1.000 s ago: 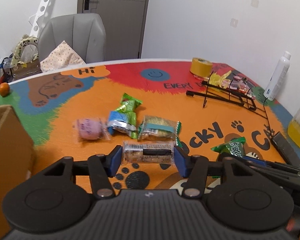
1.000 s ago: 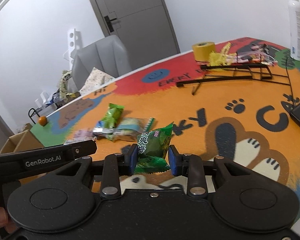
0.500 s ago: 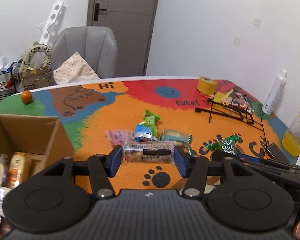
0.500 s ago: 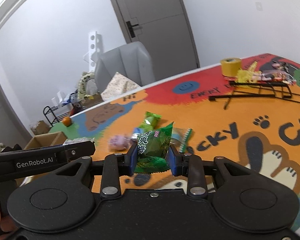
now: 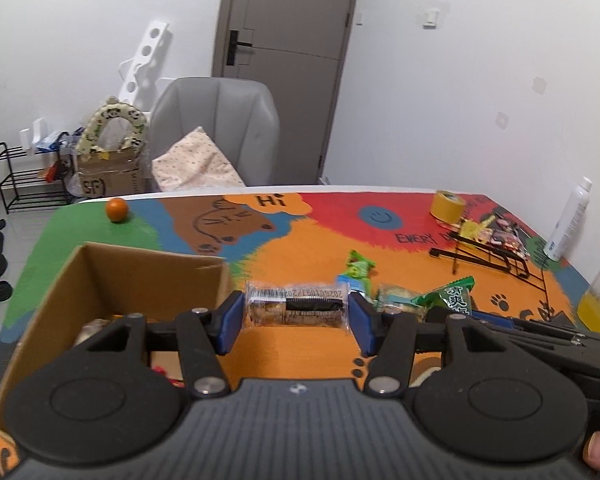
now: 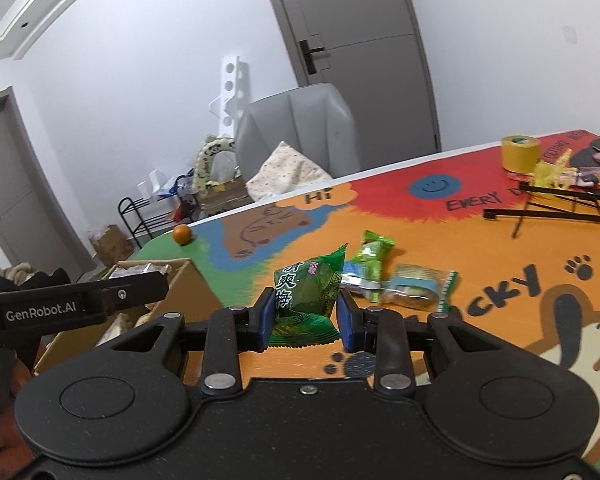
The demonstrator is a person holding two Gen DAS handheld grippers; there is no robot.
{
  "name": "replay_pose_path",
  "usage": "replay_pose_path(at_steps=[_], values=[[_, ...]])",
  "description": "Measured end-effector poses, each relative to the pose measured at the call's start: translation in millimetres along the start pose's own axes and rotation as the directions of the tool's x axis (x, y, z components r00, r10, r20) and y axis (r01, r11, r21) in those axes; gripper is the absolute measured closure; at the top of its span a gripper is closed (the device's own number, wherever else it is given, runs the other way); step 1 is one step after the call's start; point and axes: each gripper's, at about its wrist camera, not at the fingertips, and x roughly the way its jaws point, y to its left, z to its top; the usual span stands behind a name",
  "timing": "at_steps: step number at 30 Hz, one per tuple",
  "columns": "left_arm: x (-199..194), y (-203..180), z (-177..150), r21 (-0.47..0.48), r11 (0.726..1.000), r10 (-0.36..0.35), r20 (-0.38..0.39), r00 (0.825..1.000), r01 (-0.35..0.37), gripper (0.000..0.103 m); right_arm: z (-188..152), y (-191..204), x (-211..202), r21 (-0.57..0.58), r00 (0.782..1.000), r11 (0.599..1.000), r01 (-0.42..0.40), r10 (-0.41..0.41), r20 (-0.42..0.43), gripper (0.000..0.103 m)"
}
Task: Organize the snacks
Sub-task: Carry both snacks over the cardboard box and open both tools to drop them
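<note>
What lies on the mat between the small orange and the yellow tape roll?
Nothing: left wrist view shows only bare printed mat between the orange and tape roll.

Matte black left tool (image 5: 296, 314) and right tool (image 6: 303, 314), blue pads (image 5: 231, 322), round housings, silver screws, ribbed grey plate, white "GenRobot.AI" lettering on one side bar

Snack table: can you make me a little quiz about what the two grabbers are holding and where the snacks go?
1. True or false: the left gripper holds a clear-wrapped bar.
2. What colour is the packet in the right gripper?
3. Which lies at the table's far edge: A) the orange fruit B) a spoon C) a cup?

Key: 1 true; 2 green; 3 A.
</note>
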Motion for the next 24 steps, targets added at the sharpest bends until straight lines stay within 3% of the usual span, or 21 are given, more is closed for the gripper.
replay_pose_path(at_steps=[8,24], values=[[-11.4,38.9,0.5,-0.045,0.998,0.049,0.003,0.999,-0.049,0.048,1.5,28.2,7.6,-0.042,0.999,0.998,-0.039,0.038,-0.017,0.073],[-9.6,91.7,-7.4,-0.116,0.991,0.066,-0.037,0.997,-0.069,0.047,9.7,74.9,20.3,-0.115,0.997,0.990,-0.077,0.073,-0.035,0.073]])
